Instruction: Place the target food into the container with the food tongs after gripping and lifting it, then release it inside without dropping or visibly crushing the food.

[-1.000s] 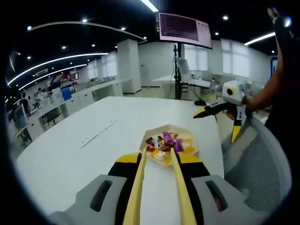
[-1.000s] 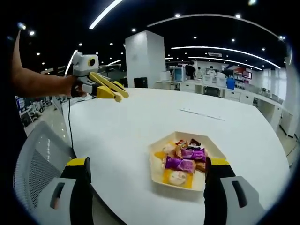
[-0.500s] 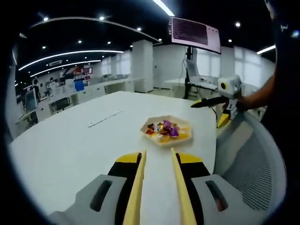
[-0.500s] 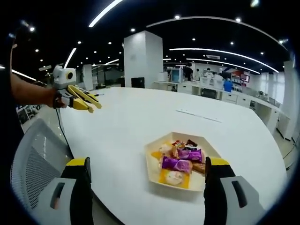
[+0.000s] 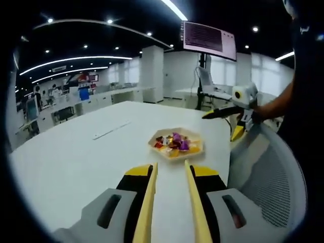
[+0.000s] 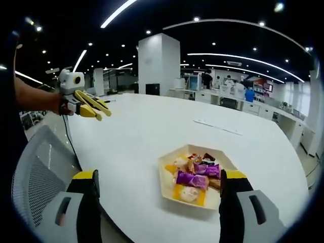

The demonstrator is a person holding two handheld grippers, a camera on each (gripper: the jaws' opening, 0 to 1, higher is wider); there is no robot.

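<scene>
**White table, one tray of wrapped snacks, both grippers held off it**

White tabletop (image 6: pixel 142 147) spreads wide in both views, with a pale hexagonal tray (image 6: pixel 169 190) of wrapped snacks (image 6: pixel 195 177) resting on it. In the right gripper view the tray sits low and near, between the right gripper's (image 6: pixel 157 202) own two jaws, which stand wide apart at the lower corners with nothing between them. That view lets single wrappers be told apart: a purple one over yellow and pale ones. In the left gripper view the same tray (image 5: pixel 188 151) lies farther off, ahead of the left gripper (image 5: pixel 171 169), whose long yellow tongs run nearly parallel with a narrow gap and hold nothing.

Each view catches the other tool. The right gripper (image 5: pixel 223 112) appears at the table's far edge, held by a hand, beside a grey mesh chair back (image 5: pixel 268 187). The left gripper (image 6: pixel 91 105) hangs above the table's left edge, well apart from the tray.

Bare table surrounds the tray; a thin strip (image 6: pixel 218 127) lies farther back.
</scene>
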